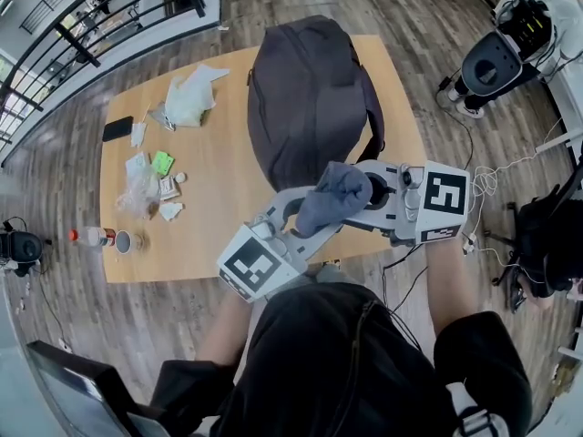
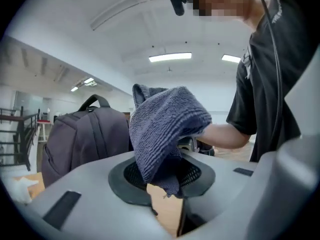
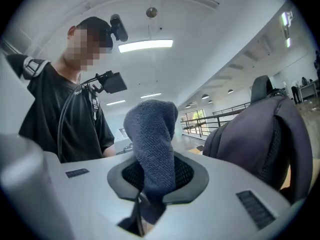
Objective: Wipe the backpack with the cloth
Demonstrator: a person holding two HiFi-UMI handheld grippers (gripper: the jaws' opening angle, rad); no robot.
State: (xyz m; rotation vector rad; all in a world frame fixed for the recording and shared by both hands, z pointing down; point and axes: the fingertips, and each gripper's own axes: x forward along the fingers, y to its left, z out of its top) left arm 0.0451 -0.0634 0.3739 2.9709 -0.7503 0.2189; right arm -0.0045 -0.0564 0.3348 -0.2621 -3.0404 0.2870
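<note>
Table [image 1: 219, 176] of pale wood spreads below and beyond the fingers, and we see the dark backpack [image 1: 310, 98] resting on it just past them. The blue-grey cloth [image 1: 332, 198] is bunched between the two grippers. The right gripper [image 3: 141, 213] has its fingers clenched on one end. The left gripper [image 2: 167, 211] has its fingers released, with the other end dangling loose between them.

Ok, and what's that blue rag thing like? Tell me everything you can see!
The cloth is a dark blue-grey rag with a ribbed, towel-like weave, bunched and folded over. It is held up in the air near the backpack. The right gripper pinches its lower end, and another corner dangles between the left gripper's open jaws.
</note>
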